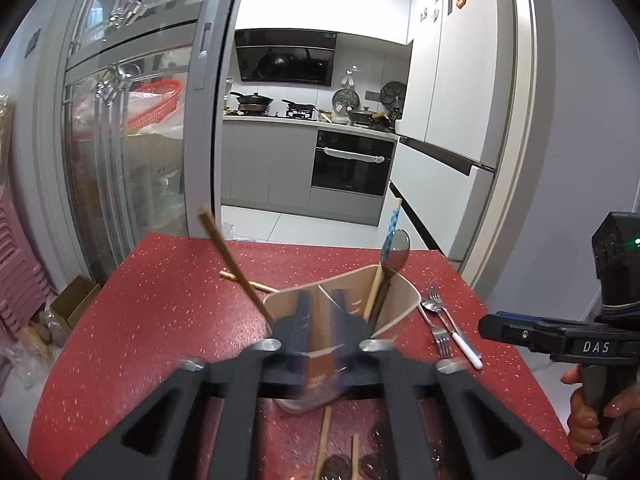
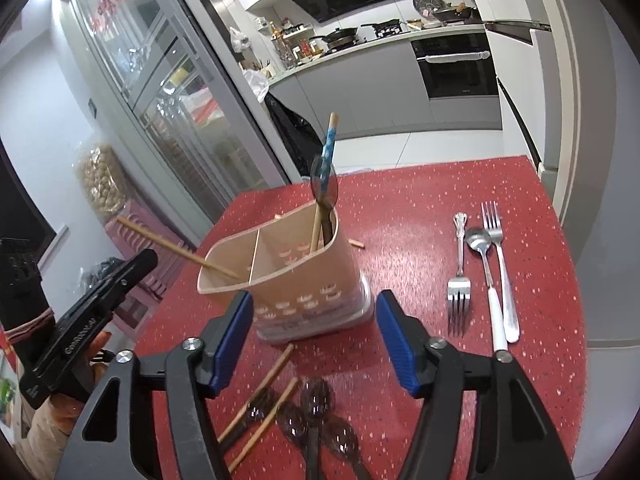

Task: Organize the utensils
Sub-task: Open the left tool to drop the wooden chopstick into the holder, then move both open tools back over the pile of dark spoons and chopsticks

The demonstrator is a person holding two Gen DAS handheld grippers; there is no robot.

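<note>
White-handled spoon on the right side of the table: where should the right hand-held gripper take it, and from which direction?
Grip the white-handled spoon on its white handle, the thicker near half, coming straight down from above with the fingers across the shaft. It lies flat on the red table, wedged between two forks, so a side approach would likely knock them. The right hand-held gripper is open.

walls: white | floor: pale tile | oven | glass door

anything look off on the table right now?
One chopstick leans far out over the left rim of the holder instead of standing upright like the chopstick and spoon in the other compartment. More chopsticks lie loose on the table.
</note>
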